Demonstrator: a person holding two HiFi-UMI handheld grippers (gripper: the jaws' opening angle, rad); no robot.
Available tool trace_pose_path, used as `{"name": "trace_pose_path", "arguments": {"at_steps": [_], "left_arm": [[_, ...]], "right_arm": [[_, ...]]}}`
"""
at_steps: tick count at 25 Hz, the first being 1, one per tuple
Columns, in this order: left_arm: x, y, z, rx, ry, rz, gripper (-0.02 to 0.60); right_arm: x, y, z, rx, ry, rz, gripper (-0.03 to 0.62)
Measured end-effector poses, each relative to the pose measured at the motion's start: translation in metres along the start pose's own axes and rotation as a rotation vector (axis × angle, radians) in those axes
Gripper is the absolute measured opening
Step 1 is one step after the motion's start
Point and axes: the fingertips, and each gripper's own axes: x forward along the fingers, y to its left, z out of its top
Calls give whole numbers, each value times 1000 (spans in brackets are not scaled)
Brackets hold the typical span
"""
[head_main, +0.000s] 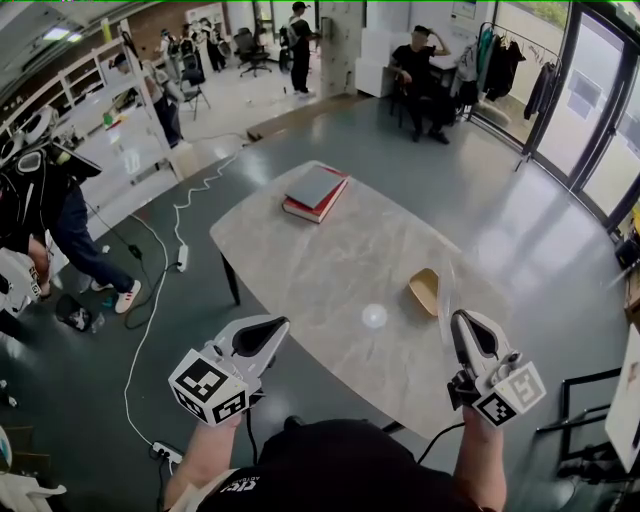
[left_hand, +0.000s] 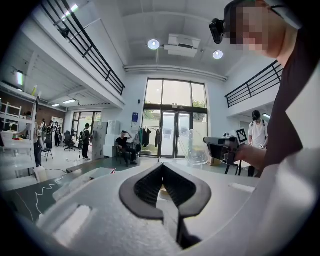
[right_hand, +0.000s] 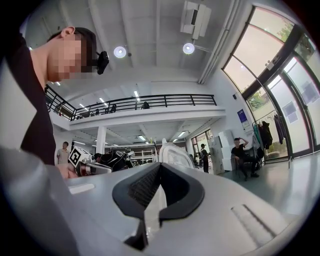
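The left gripper (head_main: 272, 328) is held low and level off the counter's (head_main: 300, 260) near left corner, over the floor (head_main: 180, 350), angled in towards the right. Its jaws are closed tip to tip with nothing between them. The right gripper (head_main: 460, 322) is held at the same height over the counter's near right edge, pointing forward. Its jaws are clamped on the rim of a clear tub (head_main: 446, 290), which stands up from the tips and above the counter without touching it.

Just beyond the tub a tan bowl (head_main: 425, 290) lies tipped on its side on the pale marble counter. Well apart from it, at the far end, a grey book lies on a red one (head_main: 315, 193).

A white cable (head_main: 150, 300) runs along the grey floor to the left. Farther back a person (head_main: 415, 75) sits on a chair, and glass doors (head_main: 600, 100) line the right wall.
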Motion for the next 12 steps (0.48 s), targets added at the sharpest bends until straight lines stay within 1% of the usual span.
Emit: {"name": "trace_pose_path", "arguments": {"at_steps": [6,12], "left_arm": [[2,3,3,-11,9,4,3],[8,9,-1,-8,-1,0,3]], "right_arm": [[5,-1,-2,11,-2,6,2],[13,-7,0,13,-4,9,2]]}}
